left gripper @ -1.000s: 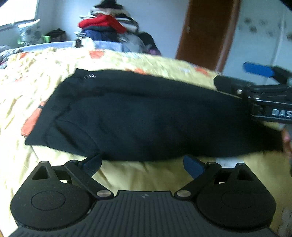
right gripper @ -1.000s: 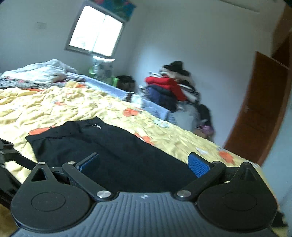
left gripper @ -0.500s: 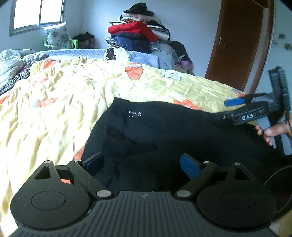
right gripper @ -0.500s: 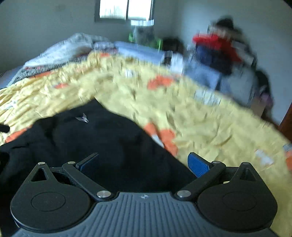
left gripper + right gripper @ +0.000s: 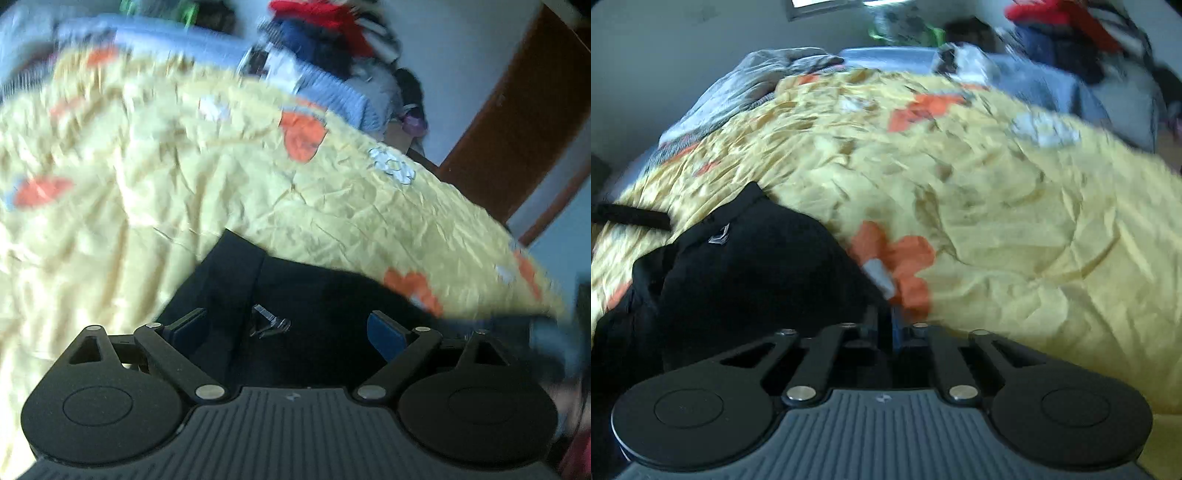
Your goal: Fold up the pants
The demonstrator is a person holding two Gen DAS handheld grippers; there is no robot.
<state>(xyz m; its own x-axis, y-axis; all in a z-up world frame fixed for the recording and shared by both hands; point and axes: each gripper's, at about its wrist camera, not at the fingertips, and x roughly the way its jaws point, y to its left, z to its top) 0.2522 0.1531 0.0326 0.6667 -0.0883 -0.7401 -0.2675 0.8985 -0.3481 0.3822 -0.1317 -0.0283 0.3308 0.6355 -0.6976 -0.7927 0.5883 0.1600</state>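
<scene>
Black pants (image 5: 314, 306) lie on a yellow flowered bedspread (image 5: 184, 177). In the left wrist view the waistband and a small silver logo (image 5: 269, 321) sit right under my left gripper (image 5: 284, 328). Its blue pads are wide apart and hold nothing. In the right wrist view the pants (image 5: 750, 273) bunch up at the left, with the logo (image 5: 720, 236) showing. My right gripper (image 5: 886, 321) is shut, its jaws pressed together on the pants' right edge. A blurred dark bar (image 5: 631, 218) at the far left looks like part of the other gripper.
A heap of red, blue and dark clothes (image 5: 325, 33) stands beyond the bed, next to a brown door (image 5: 517, 129). Grey bedding (image 5: 746, 85) lies at the bed's far left under a window. The bedspread (image 5: 1034, 221) stretches to the right of the pants.
The right gripper's jaws went from wide open to shut at the pants' edge, and it dropped closer to the bed. The left gripper swung along the pants to the waistband and stayed open.
</scene>
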